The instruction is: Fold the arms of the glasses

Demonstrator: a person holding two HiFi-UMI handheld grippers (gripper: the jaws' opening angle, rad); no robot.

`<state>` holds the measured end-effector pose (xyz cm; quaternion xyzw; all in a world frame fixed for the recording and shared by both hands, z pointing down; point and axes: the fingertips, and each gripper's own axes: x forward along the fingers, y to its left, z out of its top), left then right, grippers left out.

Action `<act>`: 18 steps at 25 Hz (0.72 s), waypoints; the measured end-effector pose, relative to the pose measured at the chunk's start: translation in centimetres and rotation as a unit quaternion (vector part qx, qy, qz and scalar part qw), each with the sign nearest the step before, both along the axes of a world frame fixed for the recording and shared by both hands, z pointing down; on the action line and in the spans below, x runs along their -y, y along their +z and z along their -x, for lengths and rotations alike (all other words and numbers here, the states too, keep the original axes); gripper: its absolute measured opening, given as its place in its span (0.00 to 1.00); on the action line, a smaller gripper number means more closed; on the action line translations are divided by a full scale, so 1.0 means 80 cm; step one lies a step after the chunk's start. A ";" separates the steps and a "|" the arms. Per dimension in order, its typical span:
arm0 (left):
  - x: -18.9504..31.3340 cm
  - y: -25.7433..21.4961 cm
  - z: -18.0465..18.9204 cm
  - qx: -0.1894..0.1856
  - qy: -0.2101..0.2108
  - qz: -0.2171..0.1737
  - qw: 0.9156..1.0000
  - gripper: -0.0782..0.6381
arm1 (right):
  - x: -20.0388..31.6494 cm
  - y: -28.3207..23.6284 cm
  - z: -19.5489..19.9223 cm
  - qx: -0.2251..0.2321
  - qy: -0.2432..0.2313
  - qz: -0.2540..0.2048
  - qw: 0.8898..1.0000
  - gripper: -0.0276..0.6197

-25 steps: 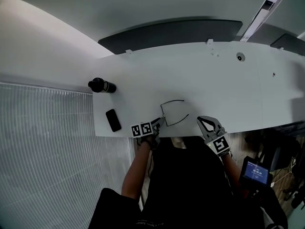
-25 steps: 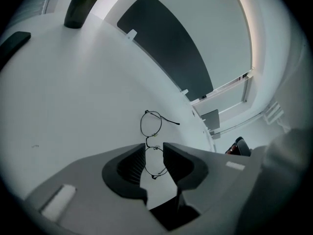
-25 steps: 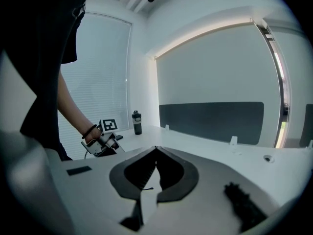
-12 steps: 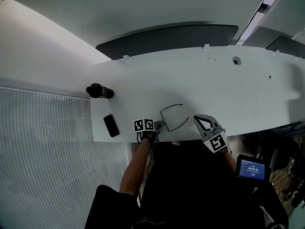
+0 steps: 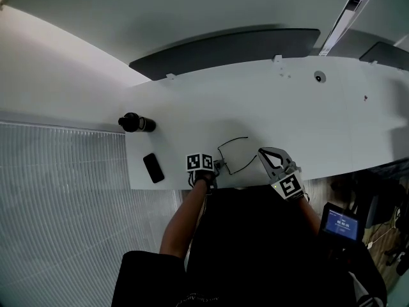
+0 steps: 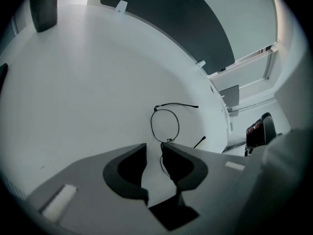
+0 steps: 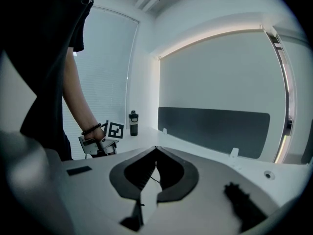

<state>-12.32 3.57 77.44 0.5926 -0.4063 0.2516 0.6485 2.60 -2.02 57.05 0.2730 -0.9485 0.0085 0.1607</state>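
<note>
— Fingers [image 6: 182,166] of the left gripper [image 6: 154,148]?
— Closing, not yet pressing. The near rim of the glasses [image 6: 175,103] stands between them.
— And the right gripper [image 7: 156,148]?
— Shut tip to tip, just beside one arm's end.
— Where are the glasses?
— Flat on the table [image 5: 307,120] by its near edge, arms unfolded.

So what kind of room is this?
Probably an office or a workroom. There is a long white desk with a dark divider panel running along its far edge, like the ones on shared office desks. A phone and a drink bottle sit on the desk.
</note>
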 end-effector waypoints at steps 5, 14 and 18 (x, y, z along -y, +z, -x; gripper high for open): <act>0.006 -0.012 -0.023 -0.024 0.009 -0.004 1.000 0.13 | 0.006 -0.002 -0.008 0.003 0.003 0.003 1.000 0.06; 0.004 -0.012 -0.027 -0.069 0.015 -0.002 0.998 0.12 | 0.005 0.006 -0.010 -0.011 0.020 0.007 1.000 0.05; 0.003 -0.011 -0.021 -0.089 0.018 -0.008 0.996 0.11 | 0.008 0.011 -0.006 -0.017 0.031 0.011 0.999 0.05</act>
